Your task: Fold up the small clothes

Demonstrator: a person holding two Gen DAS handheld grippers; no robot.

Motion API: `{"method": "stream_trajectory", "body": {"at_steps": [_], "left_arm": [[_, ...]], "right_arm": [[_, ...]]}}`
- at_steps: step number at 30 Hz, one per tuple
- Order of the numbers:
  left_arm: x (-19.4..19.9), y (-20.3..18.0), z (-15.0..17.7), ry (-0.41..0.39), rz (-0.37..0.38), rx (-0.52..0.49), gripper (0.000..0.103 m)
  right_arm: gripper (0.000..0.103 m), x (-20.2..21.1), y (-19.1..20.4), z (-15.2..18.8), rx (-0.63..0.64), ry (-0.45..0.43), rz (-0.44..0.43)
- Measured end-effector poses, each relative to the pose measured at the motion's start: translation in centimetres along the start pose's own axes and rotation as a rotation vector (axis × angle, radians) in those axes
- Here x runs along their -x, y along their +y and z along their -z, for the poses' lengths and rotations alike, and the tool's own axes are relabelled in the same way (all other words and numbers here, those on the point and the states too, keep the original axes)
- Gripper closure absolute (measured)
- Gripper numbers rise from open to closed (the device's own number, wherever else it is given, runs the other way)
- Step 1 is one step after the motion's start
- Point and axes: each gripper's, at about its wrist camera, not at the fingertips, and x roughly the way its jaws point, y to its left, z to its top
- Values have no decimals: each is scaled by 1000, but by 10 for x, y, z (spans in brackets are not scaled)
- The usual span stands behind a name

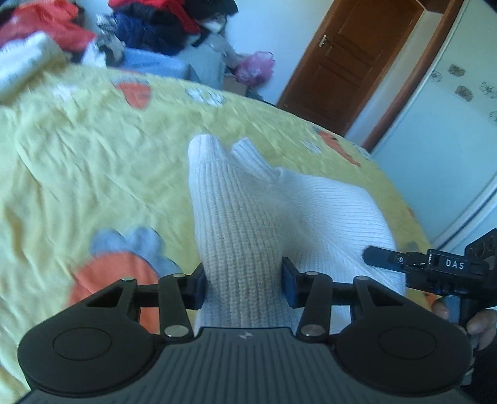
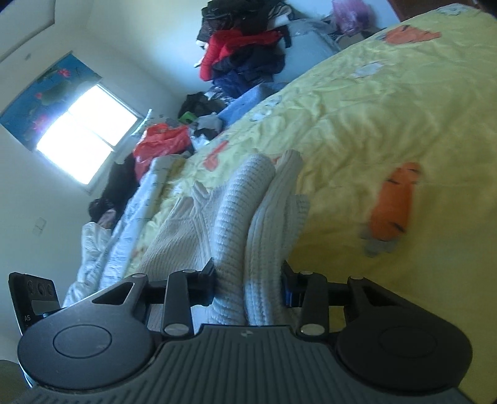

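A white knit sweater (image 1: 248,202) lies partly bunched on the yellow bedspread (image 1: 77,155). My left gripper (image 1: 243,287) is shut on a thick fold of the sweater, which fills the gap between its fingers. My right gripper (image 2: 248,287) is shut on stacked folds of the same sweater (image 2: 242,211), seen tilted in the right wrist view. The right gripper also shows in the left wrist view (image 1: 428,267) at the sweater's right edge, held by a hand. The fabric hides the fingertips of both grippers.
A pile of red, blue and dark clothes (image 1: 149,28) lies beyond the bed's far edge, also in the right wrist view (image 2: 245,52). A brown door (image 1: 348,62) and a white wardrobe (image 1: 450,124) stand at right. A white quilt (image 2: 130,217) lies beside the sweater. A window (image 2: 84,133) is behind.
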Motion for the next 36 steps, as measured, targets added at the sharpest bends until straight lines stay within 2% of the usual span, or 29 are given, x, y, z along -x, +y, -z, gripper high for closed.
{"method": "stream_trajectory", "body": {"at_steps": [4, 6, 8, 10, 11, 12, 14, 16, 17, 18, 20, 22, 25, 28, 29, 31, 32, 33, 36], "left_arm": [[-7, 8, -8, 1, -65, -46, 57], [-18, 12, -5, 16, -90, -47, 57], [-24, 13, 0, -3, -96, -49, 57], [-26, 13, 4, -20, -97, -48, 56], [-26, 12, 5, -22, -98, -51, 55], [-24, 12, 5, -23, -95, -54, 54], [-20, 15, 6, -20, -86, -48, 49], [-8, 22, 9, -31, -86, -23, 46], [1, 26, 13, -50, -84, -8, 43], [12, 31, 18, -75, -75, 14, 35], [31, 46, 34, -117, -14, 107, 23], [38, 59, 49, -104, 83, 198, 22], [31, 64, 71, -42, 191, 254, 21], [25, 62, 84, -53, 181, 258, 19], [23, 65, 84, -46, 190, 277, 19], [22, 69, 79, -25, 186, 278, 35], [25, 67, 77, -22, 172, 247, 50], [29, 63, 69, -27, 154, 199, 58], [48, 56, 56, -51, 88, 103, 67]], "right_arm": [[62, -27, 2, -5, -13, 13, 2], [62, -40, -5, -4, -26, 21, 29], [62, -47, -19, -1, -48, 21, 42], [57, -48, -33, 6, -101, 8, 29], [49, -47, -36, 9, -126, 1, 27], [37, -46, -36, 12, -140, -5, 38], [31, -40, -34, 17, -143, -26, 57], [29, -28, -29, 21, -155, -58, 52], [22, -20, -29, 23, -168, -77, 46], [14, -10, -28, 25, -182, -94, 33], [9, 7, -28, 31, -182, -121, 17], [8, 17, -26, 38, -154, -101, 23], [8, 20, -14, 50, -61, -32, 61], [11, 11, 1, 67, 29, 70, 61], [18, 6, 5, 73, 47, 109, 70], [24, -1, 13, 84, 102, 129, 107], [30, -2, 16, 85, 128, 121, 111], [39, 1, 19, 84, 123, 117, 102], [46, 20, 37, 79, 139, 85, 27]]}}
